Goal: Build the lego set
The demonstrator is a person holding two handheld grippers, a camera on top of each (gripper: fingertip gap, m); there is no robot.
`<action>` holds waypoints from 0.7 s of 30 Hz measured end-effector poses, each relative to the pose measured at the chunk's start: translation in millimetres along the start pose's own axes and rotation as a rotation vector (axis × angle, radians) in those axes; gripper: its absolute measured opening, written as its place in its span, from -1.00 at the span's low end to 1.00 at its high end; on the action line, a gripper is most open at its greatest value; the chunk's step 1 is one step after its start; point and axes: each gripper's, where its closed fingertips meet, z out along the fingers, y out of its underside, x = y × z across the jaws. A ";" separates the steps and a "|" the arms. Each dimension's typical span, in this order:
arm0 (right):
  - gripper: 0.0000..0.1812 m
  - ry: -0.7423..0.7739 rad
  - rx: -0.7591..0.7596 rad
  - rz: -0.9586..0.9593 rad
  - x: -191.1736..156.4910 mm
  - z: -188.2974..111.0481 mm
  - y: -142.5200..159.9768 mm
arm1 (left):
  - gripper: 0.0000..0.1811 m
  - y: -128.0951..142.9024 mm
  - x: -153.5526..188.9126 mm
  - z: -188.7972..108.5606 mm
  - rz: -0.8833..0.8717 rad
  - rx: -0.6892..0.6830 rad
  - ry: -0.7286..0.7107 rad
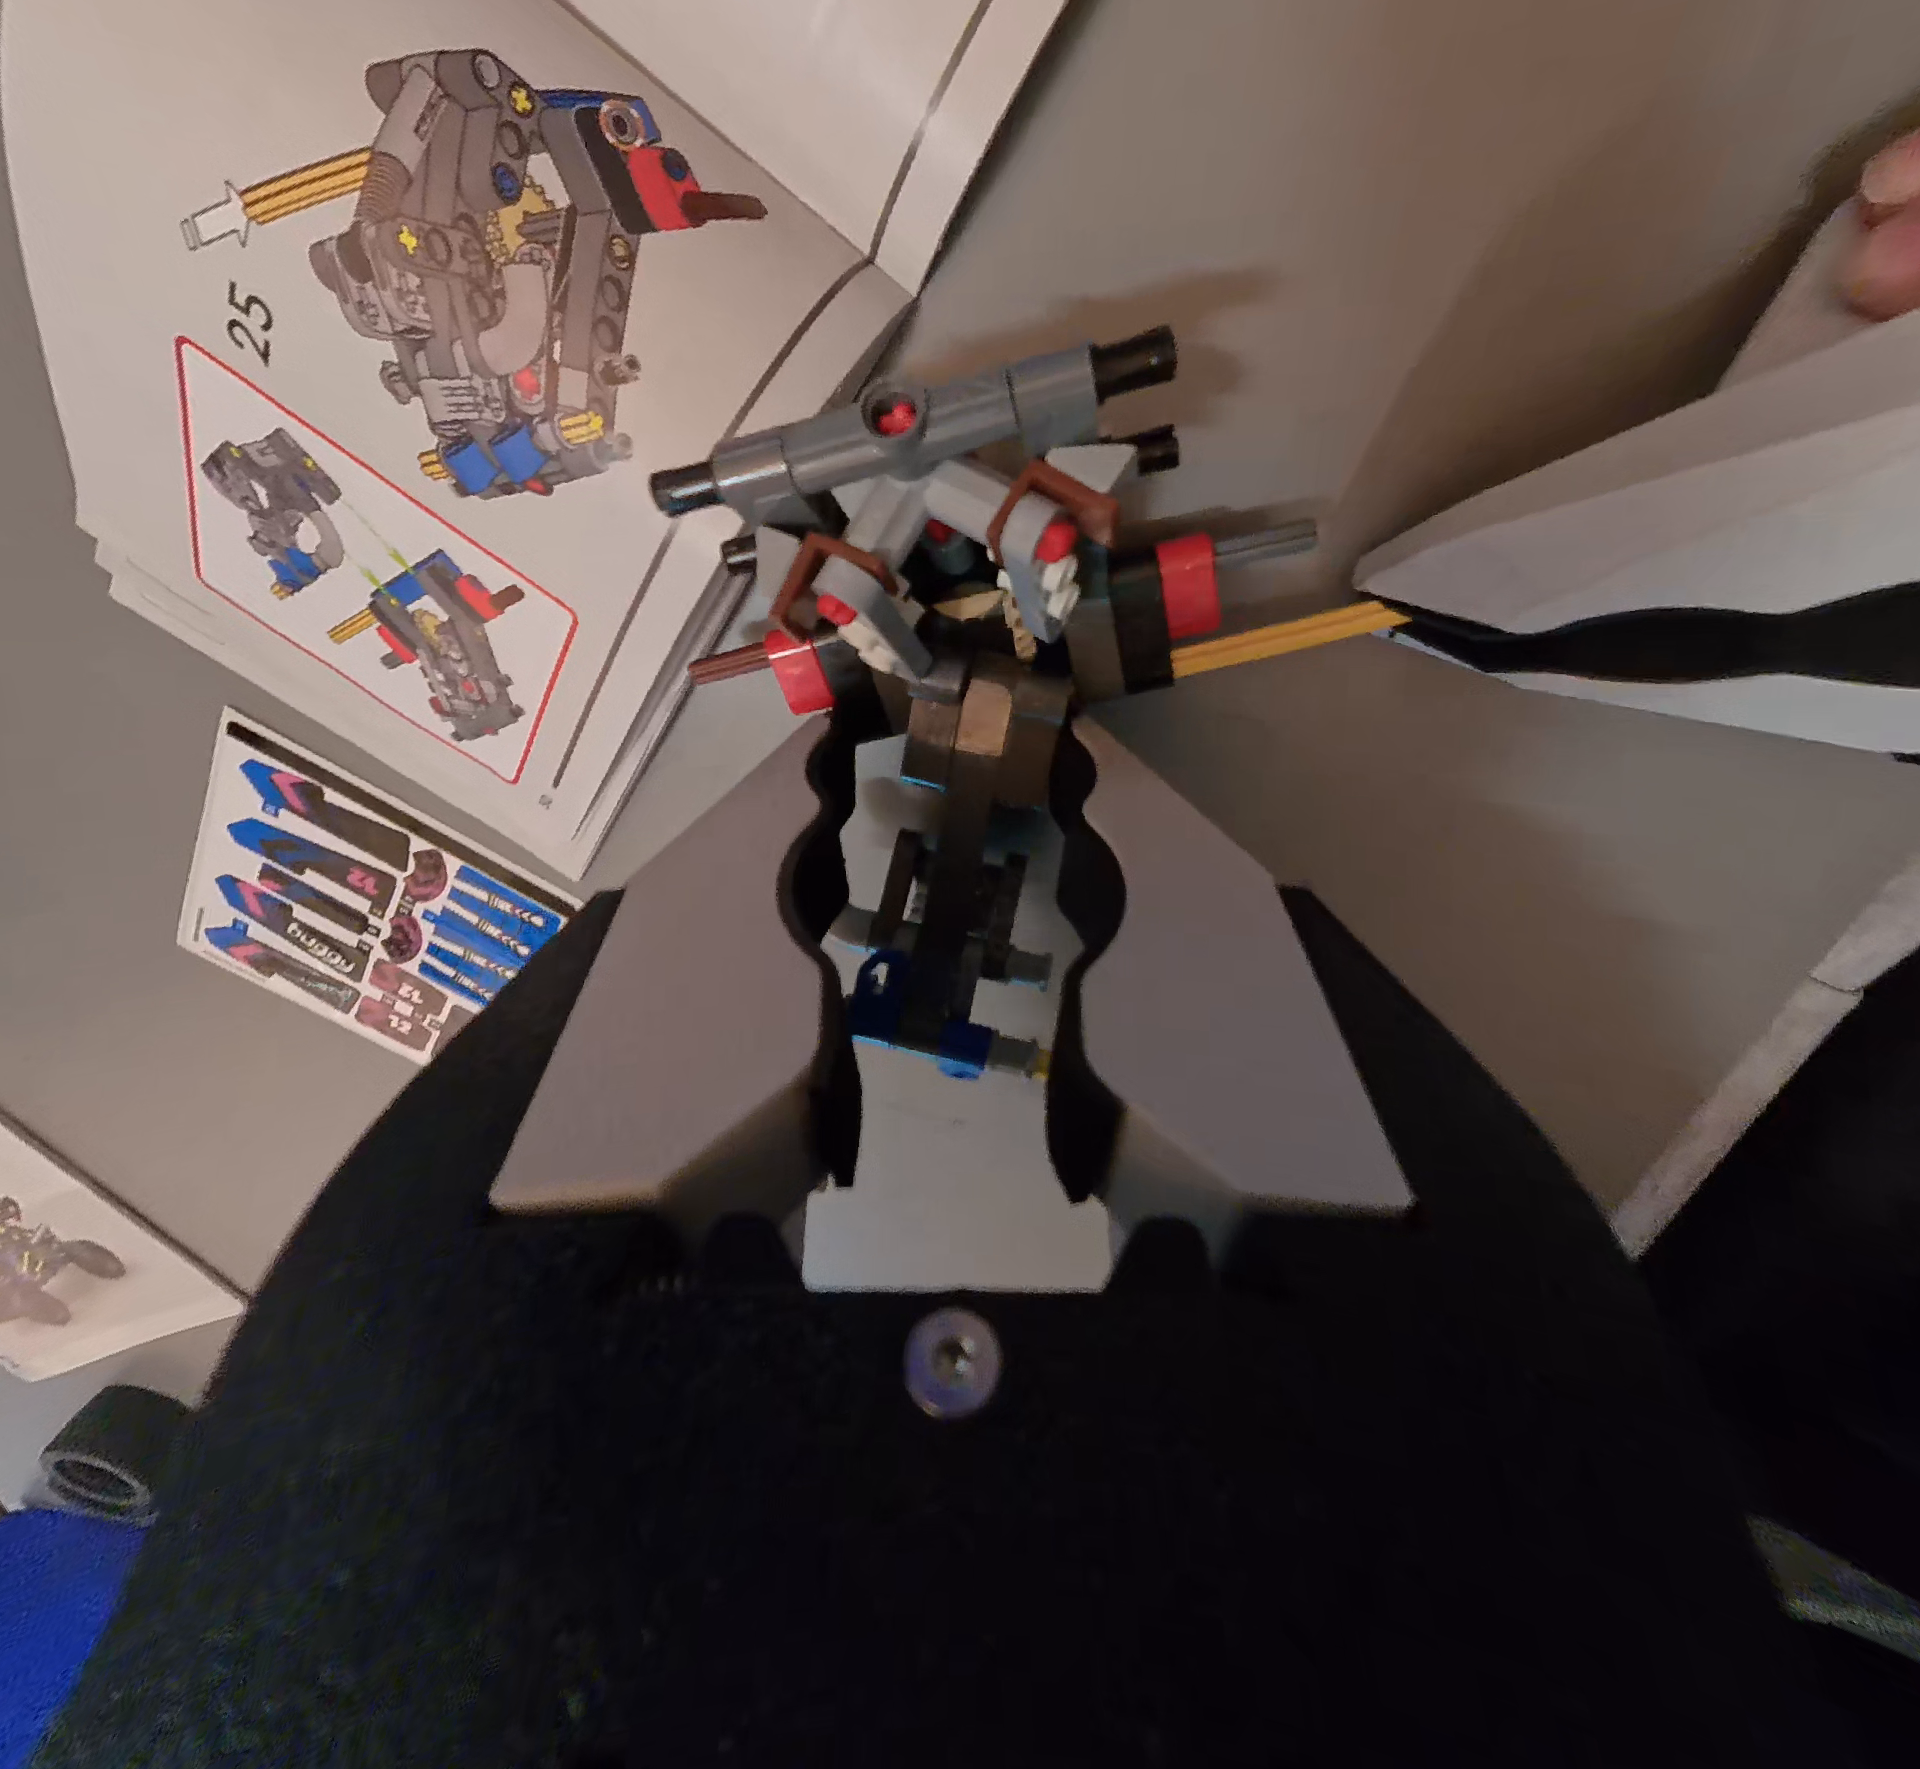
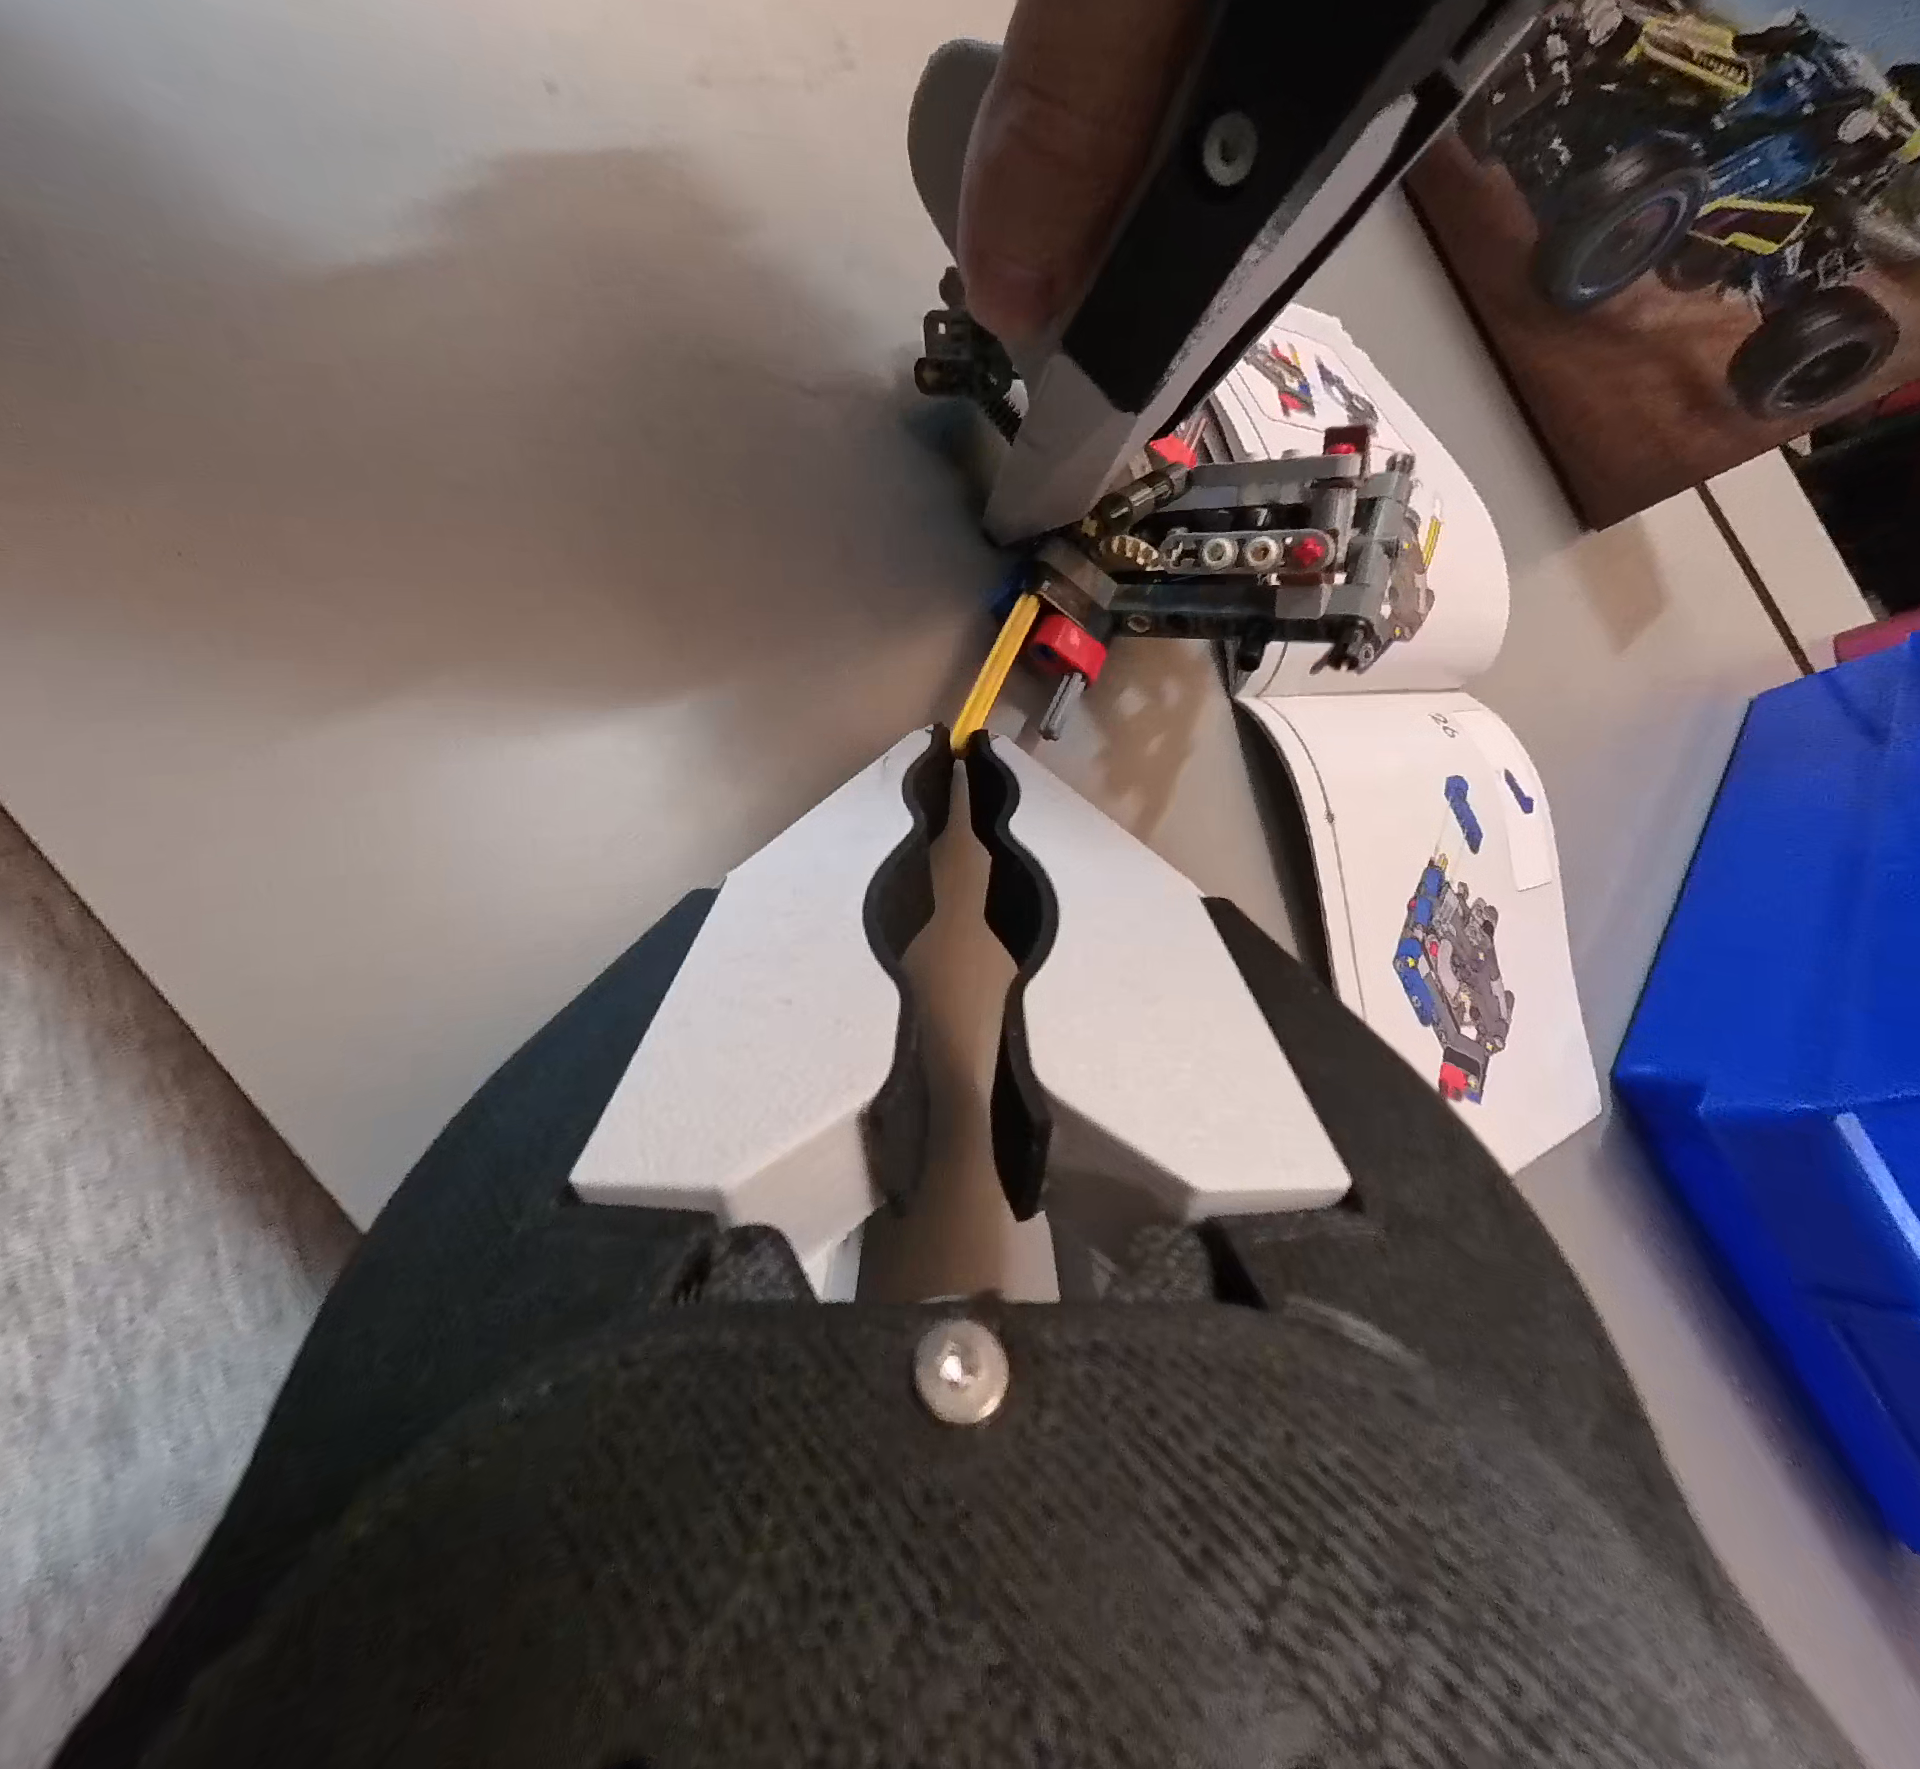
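Note:
A grey and black Lego assembly [image 1: 914, 514] with red bushes is clamped between my left gripper's [image 1: 951, 743] fingers, above the table. A yellow axle [image 1: 1288, 641] sticks out of its right side. In the right wrist view my right gripper [image 2: 961, 745] is shut on the free end of that yellow axle [image 2: 1000, 675], whose other end is in the assembly [image 2: 1247, 545]. The left gripper [image 2: 1049, 472] comes in from above there, with a person's finger [image 2: 1023, 161] along it. The right gripper's tips [image 1: 1382, 602] show at the right of the left wrist view.
The open instruction booklet [image 1: 468, 317] lies left of the assembly, with a sticker sheet [image 1: 343, 888] below it. In the right wrist view there are the booklet [image 2: 1434, 888], the set's box [image 2: 1714, 161], a blue bin [image 2: 1787, 1044] and a small black spring part [image 2: 956, 358] on the table [image 2: 416, 161]. Left tips to right tips: about 7 cm.

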 end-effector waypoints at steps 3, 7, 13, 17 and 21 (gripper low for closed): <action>-0.98 0.024 0.002 -0.031 0.5 0.8 -1.0 | -0.61 0.3 -0.4 0.2 -0.012 0.014 0.014; -0.98 0.019 0.009 -0.042 -0.1 1.3 -2.2 | -0.61 0.4 -0.9 0.2 -0.004 0.003 0.008; -0.98 0.045 0.008 -0.059 2.2 1.6 -1.7 | -0.61 1.0 -1.2 0.2 -0.014 0.003 0.010; -0.99 0.055 0.011 -0.079 2.3 2.6 -2.8 | -0.61 1.2 -2.0 0.3 -0.017 0.007 0.009; -0.99 0.050 0.013 -0.081 1.1 3.2 -4.0 | -0.61 1.0 -2.5 0.2 -0.010 0.000 0.005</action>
